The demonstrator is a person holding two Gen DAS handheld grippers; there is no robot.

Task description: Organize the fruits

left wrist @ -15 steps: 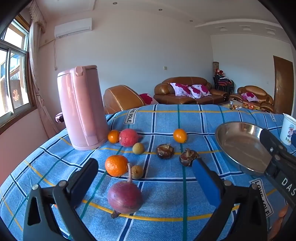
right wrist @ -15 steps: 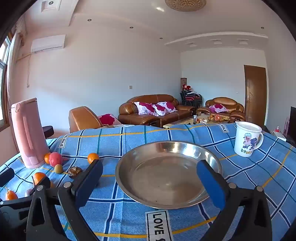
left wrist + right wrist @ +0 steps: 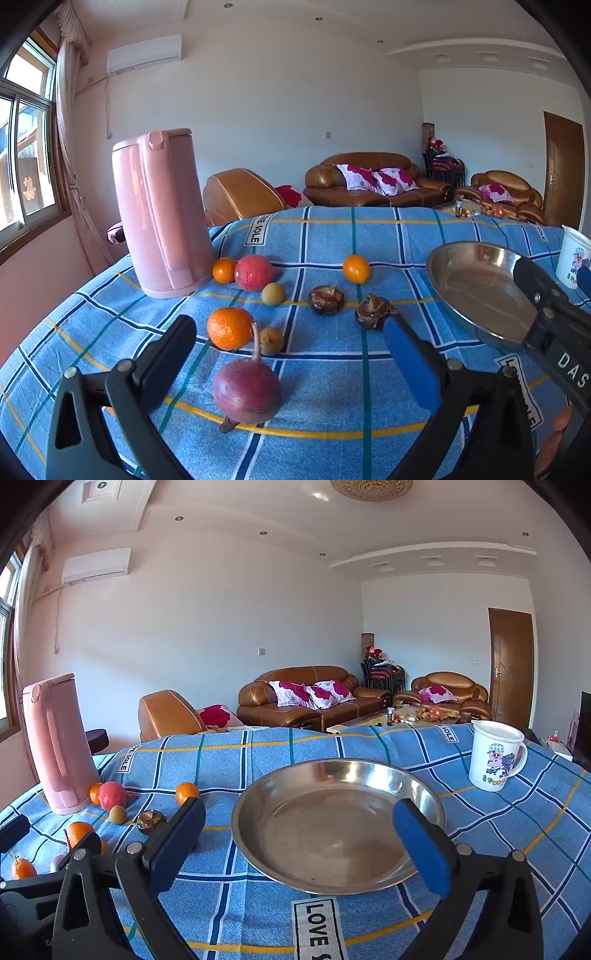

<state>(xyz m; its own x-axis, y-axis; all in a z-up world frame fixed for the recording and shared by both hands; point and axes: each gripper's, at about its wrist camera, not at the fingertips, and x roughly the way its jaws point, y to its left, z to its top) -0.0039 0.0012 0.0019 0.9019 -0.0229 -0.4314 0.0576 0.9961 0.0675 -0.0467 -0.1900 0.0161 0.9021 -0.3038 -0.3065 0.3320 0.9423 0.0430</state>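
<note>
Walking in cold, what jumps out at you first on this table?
Probably the tall pink kettle at the far left of the blue checked tablecloth, with fruit scattered beside it: oranges, a red fruit and a purple round one nearest the open left gripper. To the right lies a big empty steel bowl, framed by the open right gripper, with a cartoon mug behind it.

Home living room. Brown leather sofa (image 3: pixel 306 696) with floral cushions (image 3: pixel 291 693), matching armchairs (image 3: pixel 448 694), low coffee table (image 3: pixel 402 716) with snacks beyond far edge of surface (image 3: pixel 258 904). Wall air conditioner (image 3: pixel 96 565), curtained window (image 3: pixel 26 155), wooden door (image 3: pixel 511 668), recessed ceiling lights. Checked blue cloth, pink kettle (image 3: pixel 159 210), cartoon mug (image 3: pixel 493 755) on surface.
</note>
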